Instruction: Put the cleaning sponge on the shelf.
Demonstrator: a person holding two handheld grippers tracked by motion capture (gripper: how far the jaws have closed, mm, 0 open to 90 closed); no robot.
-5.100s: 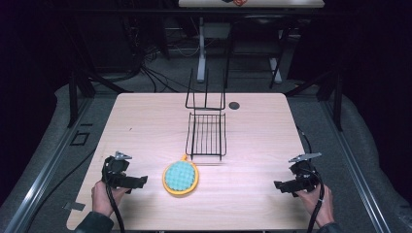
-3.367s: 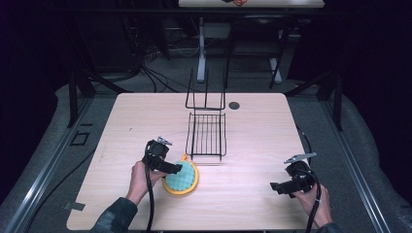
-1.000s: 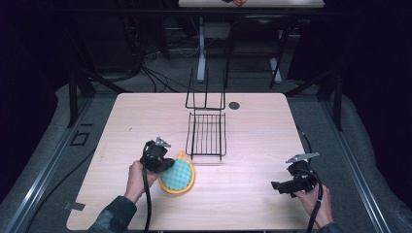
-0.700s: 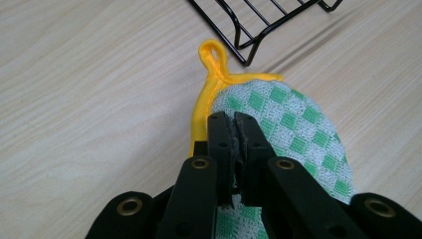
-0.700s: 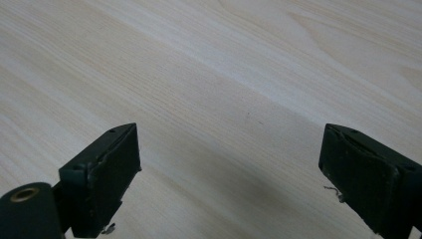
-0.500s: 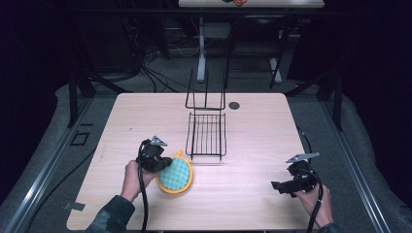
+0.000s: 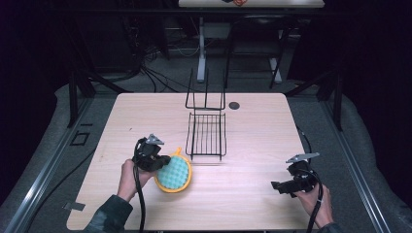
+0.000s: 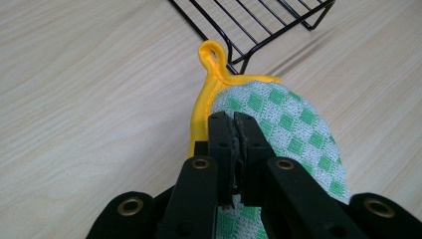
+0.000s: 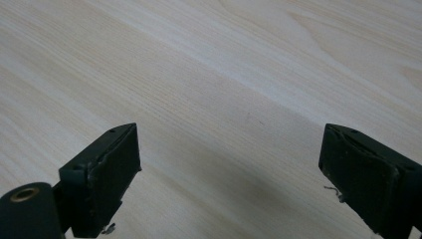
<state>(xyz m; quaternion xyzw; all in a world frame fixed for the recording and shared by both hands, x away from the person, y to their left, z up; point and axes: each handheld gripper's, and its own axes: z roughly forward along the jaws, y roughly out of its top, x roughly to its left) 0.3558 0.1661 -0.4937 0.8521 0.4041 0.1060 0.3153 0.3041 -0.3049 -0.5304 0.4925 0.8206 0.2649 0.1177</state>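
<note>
Near the table's (image 7: 252,126) front-left corner, the left gripper (image 8: 234,124) pinches the yellow-rimmed checked potholder (image 8: 278,124), its hanging loop (image 8: 213,52) pointing at the wire rack (image 7: 206,133) just beyond; the right gripper (image 9: 229,174) gapes empty.

On the tabletop (image 7: 252,145), a pot holder (image 7: 174,174) is placed just left of and nearer than a wire rack (image 7: 207,133); a small disc (image 7: 234,105) is set behind.

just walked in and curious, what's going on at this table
A person holds a gripper in each hand. The left gripper is shut on the edge of a yellow-rimmed pot holder, beside a black wire rack. The right gripper hangs open over bare table, holding nothing.
</note>
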